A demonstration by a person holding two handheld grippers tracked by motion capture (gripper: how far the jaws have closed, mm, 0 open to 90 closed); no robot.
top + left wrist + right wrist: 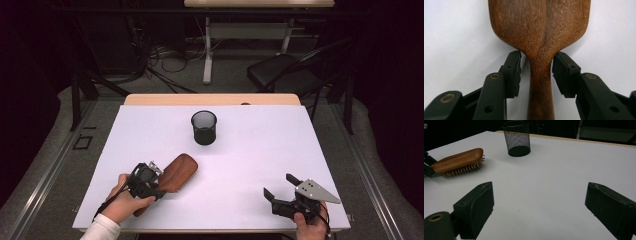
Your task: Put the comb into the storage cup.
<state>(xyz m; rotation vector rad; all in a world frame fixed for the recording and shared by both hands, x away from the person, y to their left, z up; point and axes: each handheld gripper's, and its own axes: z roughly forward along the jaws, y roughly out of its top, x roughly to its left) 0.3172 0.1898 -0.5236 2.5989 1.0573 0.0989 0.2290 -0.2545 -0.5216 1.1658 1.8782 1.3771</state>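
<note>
A wooden hairbrush (176, 174) lies bristles-down on the white table (260, 150) at the lower left of the high view, its paddle head angled toward the upper right. A black mesh pen cup (204, 127) stands upright and empty near the upper centre, well apart from the brush.

One hairbrush (177, 172), one mesh cup (204, 127)

Black chair (285, 72) beyond table (250, 150).
</note>
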